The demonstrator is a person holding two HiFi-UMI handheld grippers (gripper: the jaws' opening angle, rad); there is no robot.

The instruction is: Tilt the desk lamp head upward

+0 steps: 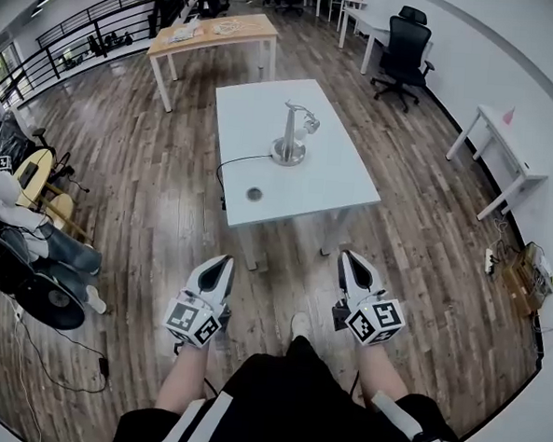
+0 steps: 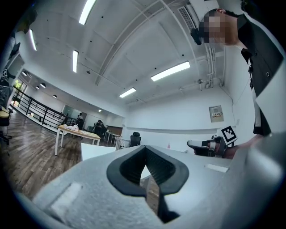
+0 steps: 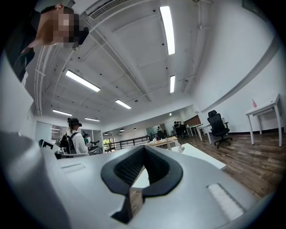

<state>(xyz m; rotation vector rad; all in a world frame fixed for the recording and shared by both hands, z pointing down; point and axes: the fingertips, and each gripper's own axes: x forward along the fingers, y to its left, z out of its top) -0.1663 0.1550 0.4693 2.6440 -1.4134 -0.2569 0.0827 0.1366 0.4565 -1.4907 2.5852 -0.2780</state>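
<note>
Wood-plank flooring fills an open office, and over it, short of the white table (image 1: 265,107), two tools hang level. Left tool (image 1: 220,262) and right tool (image 1: 350,258) are each clenched with nothing between the jaws. They sit side by side, pointing at the table's near edge and well apart from it (bare floor shows between). Both forearms (image 1: 185,378) run back to the person's torso (image 1: 284,407), which cuts them off. One desk lamp (image 1: 289,138) stands mid-table; its head is too small to read for tilt. One black cable (image 1: 235,162) runs from its base off the table's left edge.
</note>
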